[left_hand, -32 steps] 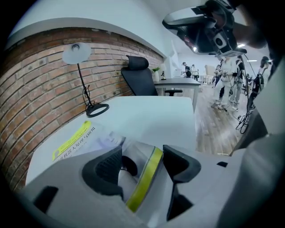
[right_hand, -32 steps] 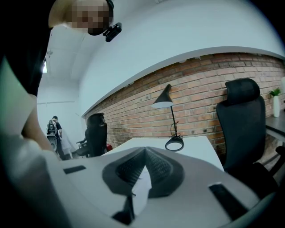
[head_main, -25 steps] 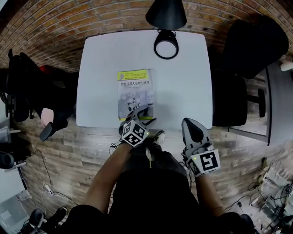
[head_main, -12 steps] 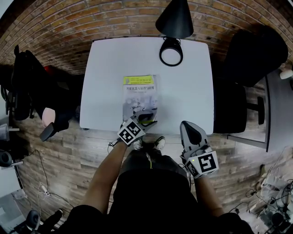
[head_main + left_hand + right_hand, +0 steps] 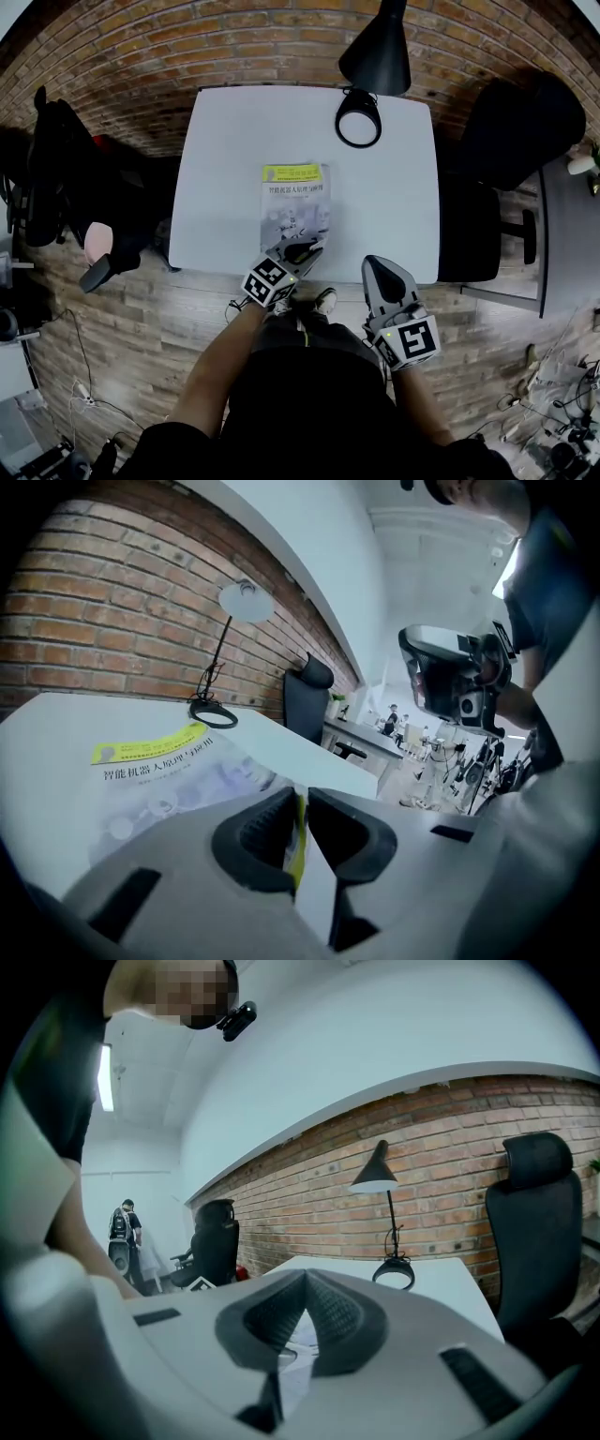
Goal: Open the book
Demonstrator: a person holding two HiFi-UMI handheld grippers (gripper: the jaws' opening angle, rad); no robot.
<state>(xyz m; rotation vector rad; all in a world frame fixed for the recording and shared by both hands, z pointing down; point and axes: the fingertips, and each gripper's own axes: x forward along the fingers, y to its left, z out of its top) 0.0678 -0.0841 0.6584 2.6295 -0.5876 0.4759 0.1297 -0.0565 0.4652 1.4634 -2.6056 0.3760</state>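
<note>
The left tool, jaws just closing, clamps the book at its near edge, tilted slightly down; the right tool, jaws together, hovers over the bench edge.

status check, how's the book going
Left gripper jaws just closed, shut on book at its near cover edge. Right gripper shut, empty, by table edge. Book flat, not yet open. Lamp far side, nothing blocking.

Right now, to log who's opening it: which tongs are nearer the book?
Left. The left tongs have just closed on the book at its near edge; the right tongs hover clear, to its right.
</note>
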